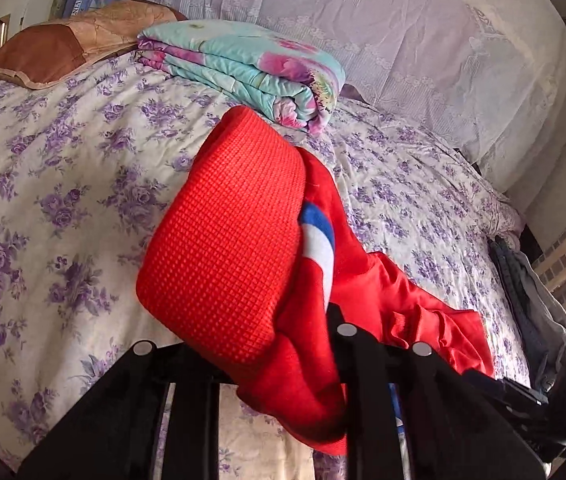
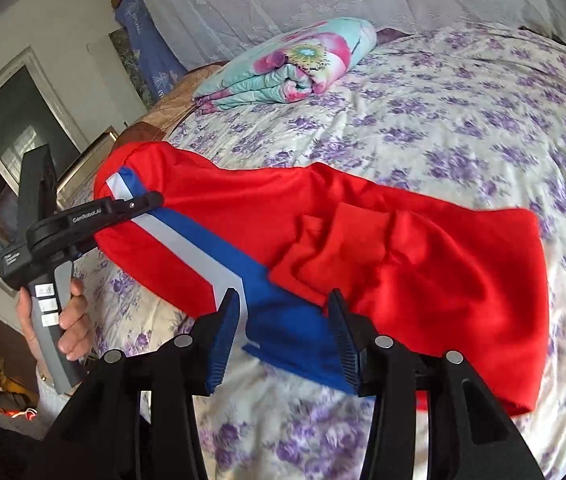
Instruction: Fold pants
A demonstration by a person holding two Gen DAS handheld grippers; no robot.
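Red pants (image 2: 423, 248) with a blue and white side stripe (image 2: 219, 252) lie across the floral bedspread (image 2: 443, 120). My left gripper (image 2: 151, 202) is shut on the pants' left end and lifts it off the bed; in the left wrist view the red mesh lining (image 1: 227, 240) bulges up in front of the lens and hides the fingertips. My right gripper (image 2: 283, 336) is open, its blue-padded fingers (image 2: 223, 344) either side of the stripe's near end, just above the cloth.
A folded turquoise floral quilt (image 2: 291, 64) lies at the far side of the bed, with a brown pillow (image 1: 67, 44) beside it. A lace-covered headboard (image 1: 403, 32) stands behind. Dark clothes (image 1: 531, 300) hang off the bed's right edge.
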